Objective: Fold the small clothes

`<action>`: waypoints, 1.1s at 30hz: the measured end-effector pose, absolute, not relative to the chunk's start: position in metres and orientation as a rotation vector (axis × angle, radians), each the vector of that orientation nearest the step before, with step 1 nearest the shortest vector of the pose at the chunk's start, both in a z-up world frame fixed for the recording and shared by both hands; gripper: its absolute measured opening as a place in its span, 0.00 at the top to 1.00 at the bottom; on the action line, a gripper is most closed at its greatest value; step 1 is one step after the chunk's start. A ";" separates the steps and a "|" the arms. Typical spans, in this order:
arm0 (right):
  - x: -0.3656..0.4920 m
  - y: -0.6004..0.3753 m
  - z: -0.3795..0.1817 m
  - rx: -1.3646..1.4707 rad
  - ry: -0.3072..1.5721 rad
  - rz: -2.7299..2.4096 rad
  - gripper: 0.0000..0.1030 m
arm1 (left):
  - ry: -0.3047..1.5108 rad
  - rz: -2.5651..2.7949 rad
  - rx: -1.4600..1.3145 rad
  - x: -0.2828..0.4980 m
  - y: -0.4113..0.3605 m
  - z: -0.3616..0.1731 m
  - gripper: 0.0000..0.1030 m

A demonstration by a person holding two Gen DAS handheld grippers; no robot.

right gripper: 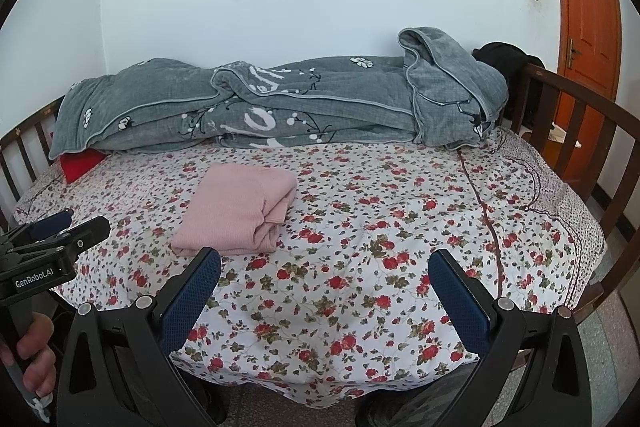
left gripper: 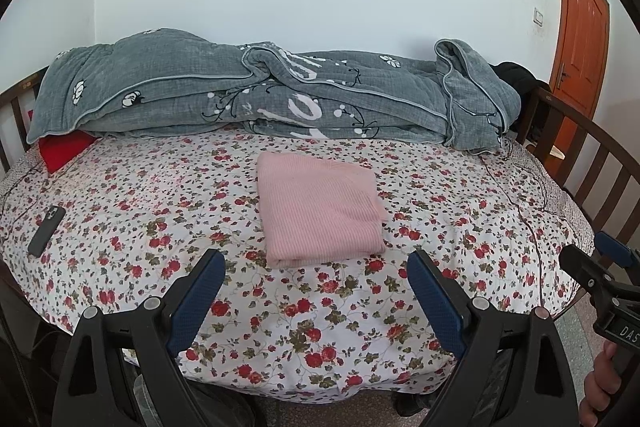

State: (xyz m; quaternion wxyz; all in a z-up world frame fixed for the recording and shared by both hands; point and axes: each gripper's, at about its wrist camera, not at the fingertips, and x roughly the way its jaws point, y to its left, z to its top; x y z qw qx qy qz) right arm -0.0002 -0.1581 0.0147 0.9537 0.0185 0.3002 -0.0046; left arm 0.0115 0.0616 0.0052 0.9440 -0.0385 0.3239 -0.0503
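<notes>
Garment: a pink knit top (left gripper: 318, 209) lies folded into a neat rectangle on the bed (left gripper: 360, 307), near the middle of the flowered sheet and well short of the grey quilt (left gripper: 256, 95) heaped along the wall.
Left gripper: the left gripper (left gripper: 316, 307) hangs above the near edge of the bed with its jaws spread wide and nothing between them; the top lies just beyond its tips, untouched.
Right gripper: the right gripper (right gripper: 324, 303) is likewise wide open and empty, over bare sheet, with the top off to its left.
Handling: I judge the top light, soft and floppy, a ribbed knit that gives no resistance and slides little on cotton. Lifted by one layer, the fold would likely fall open.
Where to hold: best pinched through all layers at the near folded edge, or at two corners together, one gripper each.
Progress: by its look the folding of this piece is done, or nearly so.
Left view only: a dark phone (left gripper: 47, 231) lying on the sheet at the far left, and the top's flat upper face seen squarely.
Right view only: the top's right side, where stacked layers and a tucked cuff or hem show the fold's thickness; also more of the wooden rail (right gripper: 580, 131) at the bed's right end.
</notes>
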 end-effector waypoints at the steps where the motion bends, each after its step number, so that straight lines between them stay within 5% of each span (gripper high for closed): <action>1: 0.000 -0.158 0.015 0.038 0.609 -0.010 0.01 | 0.660 -0.103 -0.078 0.012 0.062 0.005 0.10; 33: 0.000 -0.156 0.015 0.039 0.609 0.004 0.01 | 0.655 -0.098 -0.081 0.011 0.064 0.006 0.10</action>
